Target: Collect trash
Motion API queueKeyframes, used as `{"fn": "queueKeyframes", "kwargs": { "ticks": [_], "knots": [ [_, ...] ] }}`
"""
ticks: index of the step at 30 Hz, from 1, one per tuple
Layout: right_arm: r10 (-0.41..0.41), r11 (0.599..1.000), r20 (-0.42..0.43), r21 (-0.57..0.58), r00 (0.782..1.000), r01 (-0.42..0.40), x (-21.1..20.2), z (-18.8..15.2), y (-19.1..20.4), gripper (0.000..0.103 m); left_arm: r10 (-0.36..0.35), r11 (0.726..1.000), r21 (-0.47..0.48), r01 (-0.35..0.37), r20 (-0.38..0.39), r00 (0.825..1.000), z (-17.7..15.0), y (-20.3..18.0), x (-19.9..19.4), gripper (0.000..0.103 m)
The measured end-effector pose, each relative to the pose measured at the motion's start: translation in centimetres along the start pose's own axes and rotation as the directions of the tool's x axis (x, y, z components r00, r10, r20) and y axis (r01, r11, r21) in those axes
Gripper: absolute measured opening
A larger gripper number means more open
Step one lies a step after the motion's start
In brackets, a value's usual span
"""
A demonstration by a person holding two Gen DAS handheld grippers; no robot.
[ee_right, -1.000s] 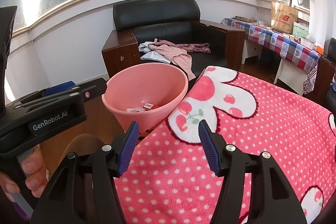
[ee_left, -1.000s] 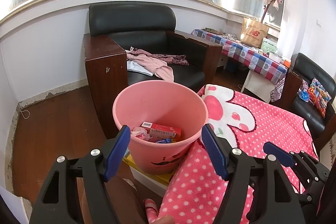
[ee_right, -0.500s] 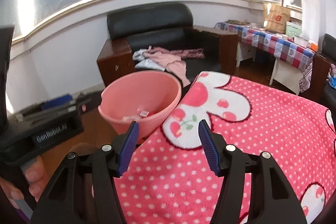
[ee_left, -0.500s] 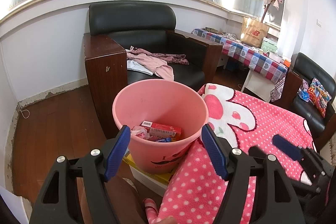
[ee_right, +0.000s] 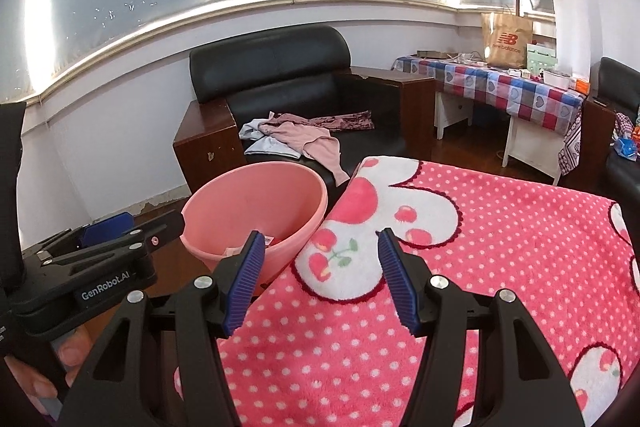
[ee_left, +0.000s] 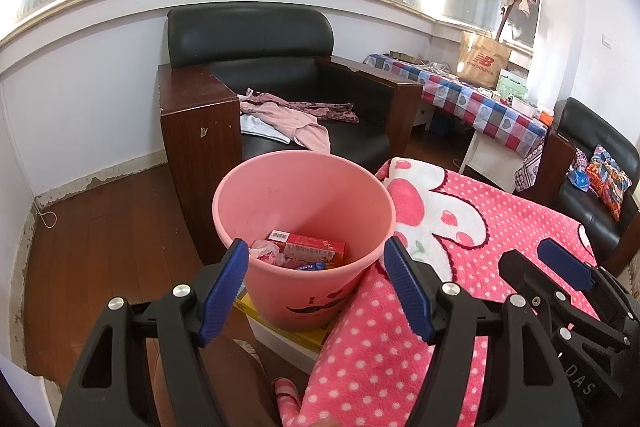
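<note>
1. The black armchair (ee_left: pixel 280 83) stands against the wall behind everything, with loose pink clothes (ee_left: pixel 292 115) on its seat. They are not clearly trash, so grabbing them would be a mistake.
2. The pink dotted blanket (ee_right: pixel 460 267) covers the worktop; no loose trash shows on the visible part of it. Its soft pile could snag a finger if a tool dips low, and it could drag toward the bin.
3. The pink bin (ee_left: pixel 304 187) sits just off the blanket's left edge, perched on a yellow-and-white box (ee_left: pixel 288 331) rather than on the floor. A nudge to the rim could tip it off.
4. The left tool (ee_left: pixel 316 283) hangs over the bin's near rim, jaws spread wide and empty. It is close enough that a careless drop would strike the rim.
5. The right tool (ee_right: pixel 320 275) hovers over the blanket beside the bin, also wide open with nothing between its fingers. The two tools are near each other and could collide.
6. The collected trash lies at the bin's bottom: a red carton (ee_left: pixel 308 247) and a crumpled wrapper (ee_left: pixel 266 253). Smaller pieces there are too jumbled to name.
</note>
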State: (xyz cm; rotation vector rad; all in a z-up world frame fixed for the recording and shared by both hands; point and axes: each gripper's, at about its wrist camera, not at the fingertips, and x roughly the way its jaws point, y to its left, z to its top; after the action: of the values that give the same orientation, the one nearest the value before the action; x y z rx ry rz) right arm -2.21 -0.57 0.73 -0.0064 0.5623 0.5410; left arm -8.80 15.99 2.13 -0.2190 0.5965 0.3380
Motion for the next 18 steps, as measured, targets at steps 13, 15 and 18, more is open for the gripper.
{"fn": "queueKeyframes", "kwargs": {
  "ticks": [13,15,18],
  "knots": [
    [-0.002,1.000,-0.002,-0.002,1.000,0.002,0.05,-0.07,-0.05,0.059,-0.001,1.000,0.008,0.001,-0.005,1.000,-0.72,-0.39,0.41,0.069],
    [-0.003,1.000,-0.002,-0.002,1.000,0.003,0.07,-0.04,-0.10,0.059,-0.001,1.000,0.007,0.001,-0.006,1.000,-0.73,-0.41,0.40,0.069],
    [-0.003,1.000,-0.003,-0.002,1.000,0.003,0.08,-0.04,-0.13,0.059,-0.002,1.000,0.006,0.002,-0.006,1.000,-0.76,-0.41,0.40,0.069]
  ]
}}
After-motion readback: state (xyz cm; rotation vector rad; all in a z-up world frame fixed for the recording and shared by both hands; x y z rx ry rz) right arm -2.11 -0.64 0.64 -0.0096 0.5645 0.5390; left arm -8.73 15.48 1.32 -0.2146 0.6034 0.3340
